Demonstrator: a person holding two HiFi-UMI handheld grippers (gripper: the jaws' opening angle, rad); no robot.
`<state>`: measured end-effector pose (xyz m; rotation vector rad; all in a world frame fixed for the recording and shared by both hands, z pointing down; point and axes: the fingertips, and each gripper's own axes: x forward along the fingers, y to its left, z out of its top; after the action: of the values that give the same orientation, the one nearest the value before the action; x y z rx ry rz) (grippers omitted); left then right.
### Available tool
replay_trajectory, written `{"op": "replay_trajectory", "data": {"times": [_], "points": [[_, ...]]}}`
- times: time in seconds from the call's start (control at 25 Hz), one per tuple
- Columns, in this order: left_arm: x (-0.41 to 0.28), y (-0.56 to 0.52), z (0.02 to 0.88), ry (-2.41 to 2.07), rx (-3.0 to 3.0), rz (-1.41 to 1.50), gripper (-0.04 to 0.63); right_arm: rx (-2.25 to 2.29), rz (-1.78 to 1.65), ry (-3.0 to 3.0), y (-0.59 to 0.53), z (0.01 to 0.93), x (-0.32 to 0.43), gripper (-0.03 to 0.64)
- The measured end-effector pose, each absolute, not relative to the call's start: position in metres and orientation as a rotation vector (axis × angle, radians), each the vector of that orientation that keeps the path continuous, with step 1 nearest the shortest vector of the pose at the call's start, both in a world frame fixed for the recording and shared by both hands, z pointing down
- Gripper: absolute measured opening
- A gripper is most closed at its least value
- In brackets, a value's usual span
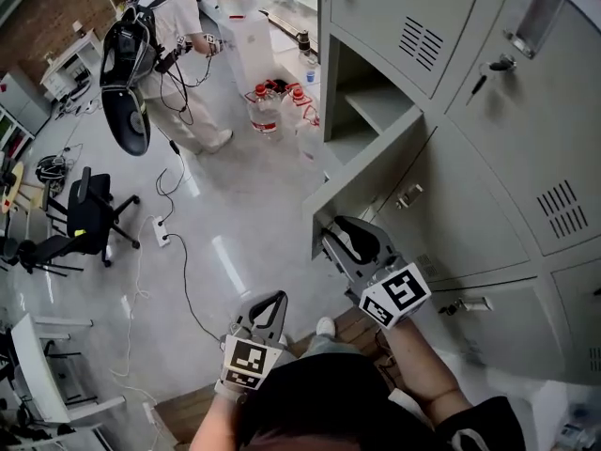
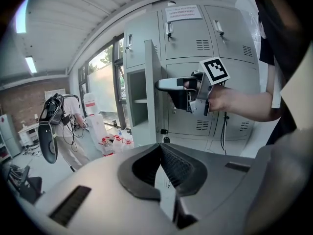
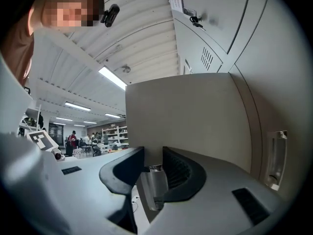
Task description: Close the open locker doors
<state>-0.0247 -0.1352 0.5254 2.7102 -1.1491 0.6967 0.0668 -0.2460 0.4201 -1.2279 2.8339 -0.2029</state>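
**Progress: one open locker door left, and it is in the grip**

Of all the lockers in the head view, only this door stands away from the bank. It swings out at a wide angle from its compartment, where a bare shelf shows. The neighbouring doors above, beside and below it lie flush and look shut, so little seems left beyond this one.

The right gripper is at the door's free edge. In the right gripper view its jaws pinch that edge, with a small bright metal fitting of the door between the pads. The left gripper hangs lower and nearer the person, well apart from the lockers. Its jaws are pressed together on nothing.

What remains, by my reading, is to swing the panel back onto its frame until it seats, then let go.
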Motion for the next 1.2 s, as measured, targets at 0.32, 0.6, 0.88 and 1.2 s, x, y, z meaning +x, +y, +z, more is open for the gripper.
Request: {"op": "replay_trajectory", "data": {"times": [0.32,0.6,0.88,1.2], "points": [[-0.011,-0.163,0.523,-1.231,2.69,0.638,0.018,-1.132,-0.098,2.874,-0.287,0.424,0.059,0.114],[-0.006,-0.179,0.52,-1.265,2.662,0.625,0.018,-1.147,-0.063,2.88,-0.326,0.431,0.059,0.114],[-0.007,-0.179,0.525,-1.291,2.622,0.643,0.018,-1.327,-0.095,2.822,-0.374,0.451,0.088,0.115],[-0.011,-0.173,0.539,-1.3,2.578,0.664,0.02,-1.534,-0.181,2.71,-0.408,0.472,0.136,0.127]]}}
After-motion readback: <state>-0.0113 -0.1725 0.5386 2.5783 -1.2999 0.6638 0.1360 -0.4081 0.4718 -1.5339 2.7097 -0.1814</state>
